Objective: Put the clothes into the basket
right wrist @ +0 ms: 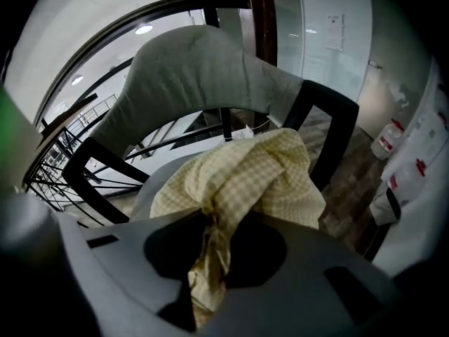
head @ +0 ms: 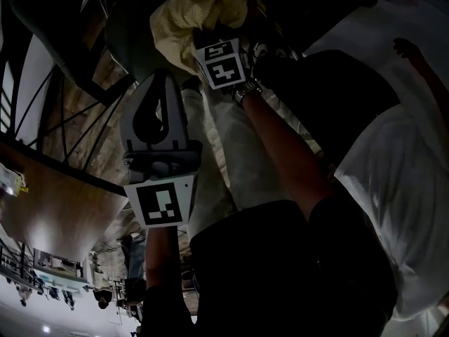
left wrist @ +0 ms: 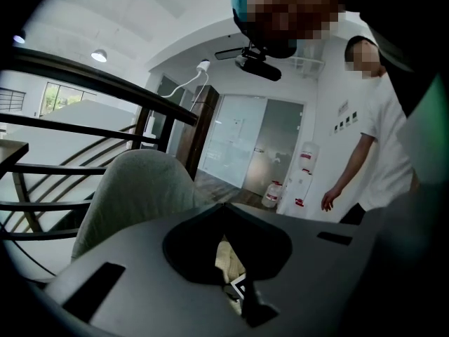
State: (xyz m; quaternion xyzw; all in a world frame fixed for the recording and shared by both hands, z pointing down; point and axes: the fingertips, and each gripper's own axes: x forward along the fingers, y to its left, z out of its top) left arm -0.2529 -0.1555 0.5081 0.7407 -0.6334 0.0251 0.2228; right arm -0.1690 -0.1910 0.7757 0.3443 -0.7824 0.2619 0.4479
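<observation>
Right claw [right wrist: 212, 220] clamped on yellow checked cloth [right wrist: 245, 170], bulk beyond its tips

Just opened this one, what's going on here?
A person is working with two hand-held grippers. The right gripper is clamped on a yellow checked cloth, which is bunched up in front of a grey chair. The left gripper is shut with nothing in it, held alongside. I can't make out a basket in any view.

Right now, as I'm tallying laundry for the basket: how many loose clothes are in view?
1: a yellow checked cloth, clamped in the right gripper, near the grey chair. More may be hidden out of frame.
</observation>
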